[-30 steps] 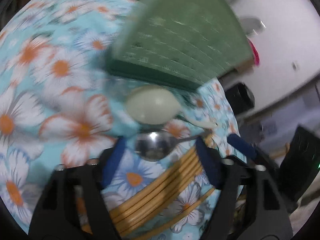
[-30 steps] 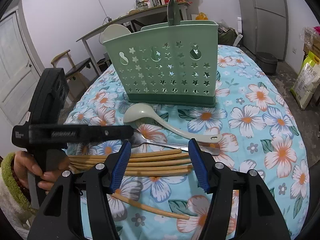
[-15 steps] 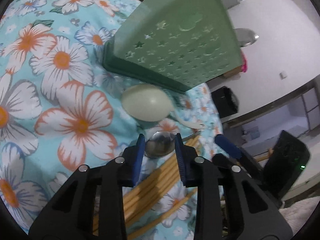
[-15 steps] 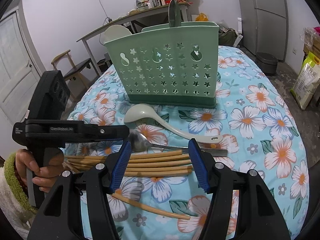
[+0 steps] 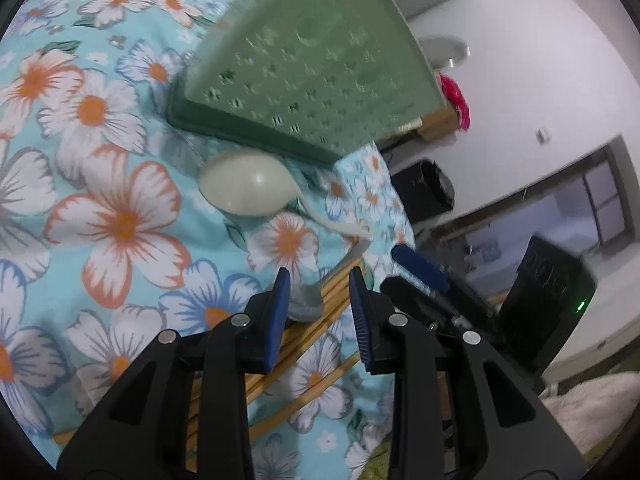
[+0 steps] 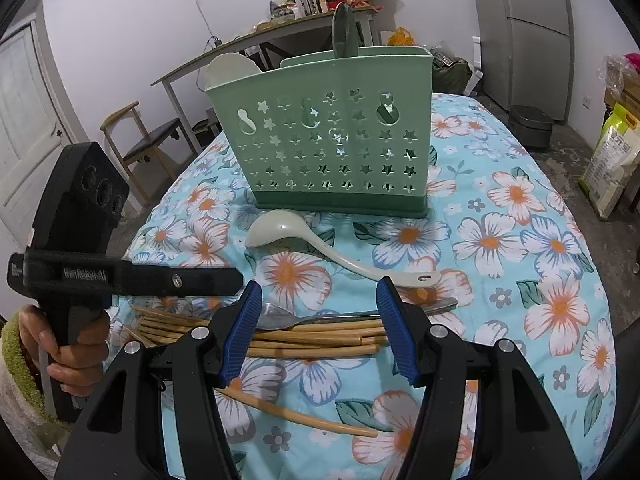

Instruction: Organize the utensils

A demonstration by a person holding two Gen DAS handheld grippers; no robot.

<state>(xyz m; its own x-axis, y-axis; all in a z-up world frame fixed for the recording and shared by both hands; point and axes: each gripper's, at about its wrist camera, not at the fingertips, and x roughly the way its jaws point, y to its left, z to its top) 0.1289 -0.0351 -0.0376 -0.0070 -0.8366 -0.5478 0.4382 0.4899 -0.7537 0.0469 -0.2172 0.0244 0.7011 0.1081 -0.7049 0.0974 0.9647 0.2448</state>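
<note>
1. Left gripper [image 5: 316, 296]: held by a hand [image 6: 60, 344] in a green-and-white fuzzy sleeve at the 8 o'clock edge of the right wrist view. Blue pads narrowed around the bowl of the metal spoon [image 5: 308, 300]; the bowl sits in the gap, but whether the pads press on it cannot be told.

2. Right gripper [image 6: 318, 330]: jaws standing open, nothing clamped. It hangs over the chopstick bundle and the spoon's handle, which pass across the gap.

3. Metal spoon [image 6: 320, 318]: lying flat on the floral tablecloth [image 6: 500, 248], bowl toward 9 o'clock, handle toward 3 o'clock, resting just against the far edge of the chopsticks.

4. Bamboo chopsticks [image 6: 312, 340]: a loose bundle lying side by side, ends toward 9 and 3 o'clock. 1 separate stick [image 6: 296, 414] lies apart at 6 o'clock, slanting between the gripper arms.

5. Pale green ladle [image 6: 280, 228]: lying between the spoon and the caddy, bowl toward 10 o'clock, handle running to 3 o'clock.

6. Green utensil caddy [image 6: 332, 148]: upright at 12 o'clock on the cloth, front wall pierced with star and gourd holes. A pale rounded utensil head [image 6: 228, 70] shows above its rim at the 9 o'clock end, and a dark green one [image 6: 344, 32] near the middle.

7. Background: wooden chair [image 6: 140, 140] at 9 o'clock, cluttered table [image 6: 280, 28] at 12 o'clock.
</note>
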